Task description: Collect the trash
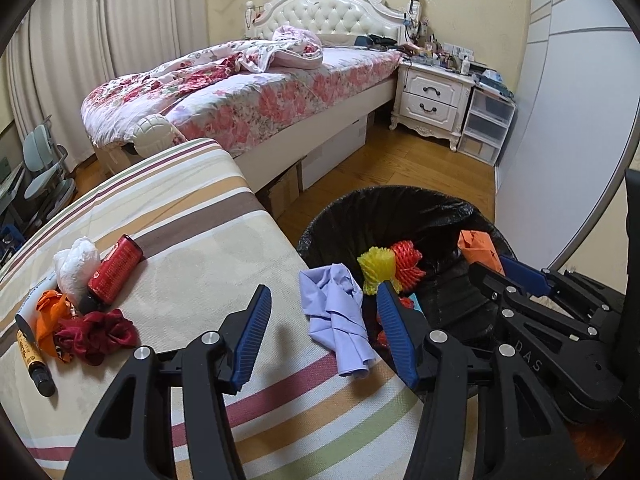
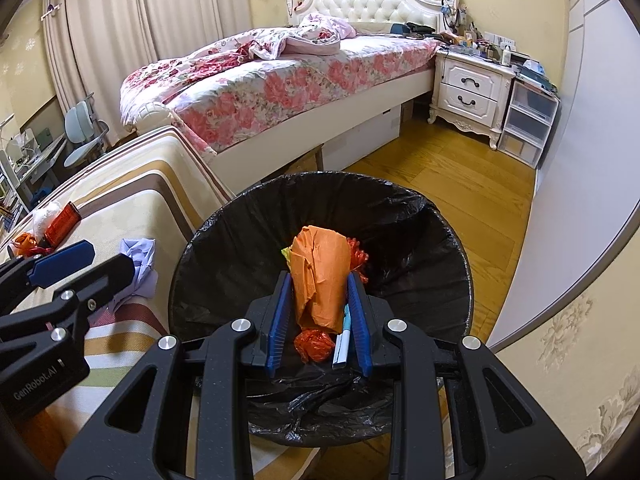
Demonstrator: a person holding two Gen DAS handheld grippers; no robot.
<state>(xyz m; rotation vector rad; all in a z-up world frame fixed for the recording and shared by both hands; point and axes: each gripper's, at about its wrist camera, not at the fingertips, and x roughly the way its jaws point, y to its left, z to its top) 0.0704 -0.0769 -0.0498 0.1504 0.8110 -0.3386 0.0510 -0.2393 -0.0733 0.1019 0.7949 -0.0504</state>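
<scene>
a: start close in. your right gripper (image 2: 318, 312) has its fingers pinched on a crumpled orange paper wad (image 2: 320, 276), one blue pad on each flank, right over the mouth of the black-lined trash bin (image 2: 448, 264). it looks light and soft and already creased, so i judge it needs no extra squeeze; it should simply fall once you let go.

b: and the left?

a: your left gripper (image 1: 320, 332) has its fingers spread, gripping nothing. between them, at the tabletop (image 1: 192, 248) edge nearest the bin, lies a crumpled lilac paper (image 1: 338, 320). the right finger sits close beside it; i can't tell if it touches. the sheet reads as thin and limp, probably weightless, and one fold hangs over the edge. take it across the bunched middle, not by a loose corner, or i expect it to slide out.

b: what's further along the tabletop?

a: on the far left, well apart from the lilac paper, a small heap: a dark red crumpled scrap (image 1: 96, 334), an orange wrapper (image 1: 50, 316), a white plastic bag wad (image 1: 76, 264), all soft. the red can (image 1: 114, 270) lying on its side looks stiff, smooth and likely to roll, so grip it across the body. a yellow tube (image 1: 34, 360) lies beside them.

b: and in the bin?

a: yellow and red foam nets (image 1: 390, 266) sit inside already.
</scene>
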